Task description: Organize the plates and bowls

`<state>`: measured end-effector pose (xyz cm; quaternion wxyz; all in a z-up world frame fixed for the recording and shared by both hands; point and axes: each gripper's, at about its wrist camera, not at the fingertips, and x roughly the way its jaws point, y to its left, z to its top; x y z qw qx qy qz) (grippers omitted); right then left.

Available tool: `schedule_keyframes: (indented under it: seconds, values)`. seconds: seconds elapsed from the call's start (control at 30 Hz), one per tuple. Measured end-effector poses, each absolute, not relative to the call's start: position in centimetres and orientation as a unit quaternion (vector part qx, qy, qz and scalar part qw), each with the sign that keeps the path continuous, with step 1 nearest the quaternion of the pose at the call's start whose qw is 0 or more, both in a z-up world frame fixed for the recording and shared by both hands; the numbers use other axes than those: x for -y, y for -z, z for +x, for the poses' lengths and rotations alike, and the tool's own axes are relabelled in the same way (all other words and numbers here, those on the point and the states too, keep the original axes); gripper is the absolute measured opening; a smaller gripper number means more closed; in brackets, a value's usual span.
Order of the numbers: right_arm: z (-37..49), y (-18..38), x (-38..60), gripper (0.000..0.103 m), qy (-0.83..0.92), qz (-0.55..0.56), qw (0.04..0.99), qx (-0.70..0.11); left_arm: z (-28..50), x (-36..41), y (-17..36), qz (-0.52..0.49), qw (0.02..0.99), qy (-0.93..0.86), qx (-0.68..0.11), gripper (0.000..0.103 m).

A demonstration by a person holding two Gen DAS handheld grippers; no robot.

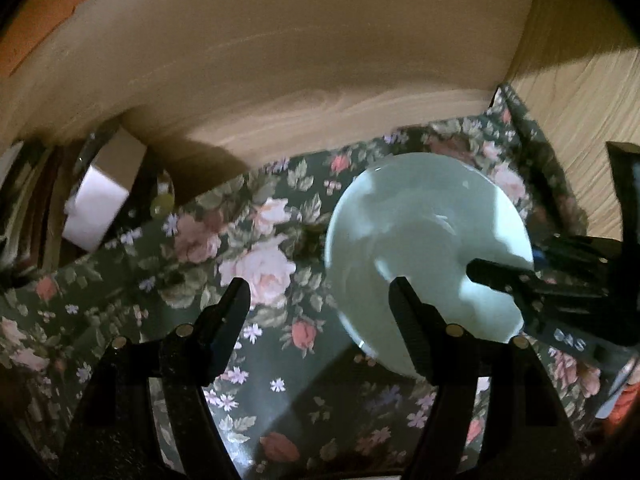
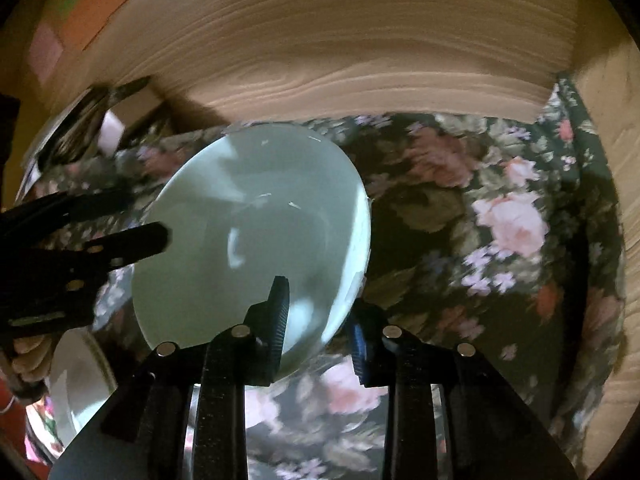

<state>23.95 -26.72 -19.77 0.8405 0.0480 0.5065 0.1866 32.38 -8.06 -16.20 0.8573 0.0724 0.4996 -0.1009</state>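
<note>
Roughly centred on the floral cloth (image 2: 512,216), pale green bowl (image 2: 256,240) tilted, mouth facing up and toward camera, round so no long axis, right gripper (image 2: 318,320) clamped on its near rim, left gripper (image 1: 320,308) spread apart, empty, at the bowl's left.

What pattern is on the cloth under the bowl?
Pink roses on dark green floral cloth; clearest in the right wrist view.

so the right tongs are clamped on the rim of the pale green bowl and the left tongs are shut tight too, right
Not quite. The left tongs stand open with nothing between them, only flowered cloth below, as the left wrist view shows. The right tongs are indeed clamped on the rim of the pale green bowl.
</note>
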Motion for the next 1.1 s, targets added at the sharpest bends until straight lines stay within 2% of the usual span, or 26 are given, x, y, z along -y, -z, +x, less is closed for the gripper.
schedule_keyframes:
  seconds: [0.2, 0.3, 0.53, 0.63, 0.87, 1.1]
  values:
    - [23.9, 19.9, 27.3, 0.027, -0.170, 0.073, 0.846, -0.500, 32.2, 8.5, 17.6, 0.086, 0.848, 0.102, -0.513, 0.071]
    - [24.0, 19.7, 27.9, 0.029, -0.160, 0.076, 0.851, -0.494, 32.3, 8.9, 18.0, 0.088, 0.845, 0.106, -0.516, 0.066]
    - [24.8, 20.6, 26.8, 0.029, -0.164, 0.083, 0.848, -0.498, 32.7, 9.6, 18.8, 0.088, 0.839, 0.118, -0.523, 0.039]
    - [24.7, 20.7, 26.4, 0.022, -0.170, 0.082, 0.847, -0.497, 32.7, 10.0, 19.2, 0.090, 0.835, 0.123, -0.528, 0.027]
    - [24.5, 19.8, 25.8, 0.022, -0.164, 0.064, 0.854, -0.490, 32.5, 10.1, 19.1, 0.094, 0.835, 0.126, -0.527, 0.027]
    - [23.2, 16.9, 25.5, 0.022, -0.174, 0.060, 0.870, -0.457, 30.9, 9.1, 16.1, 0.081, 0.852, 0.131, -0.500, 0.027]
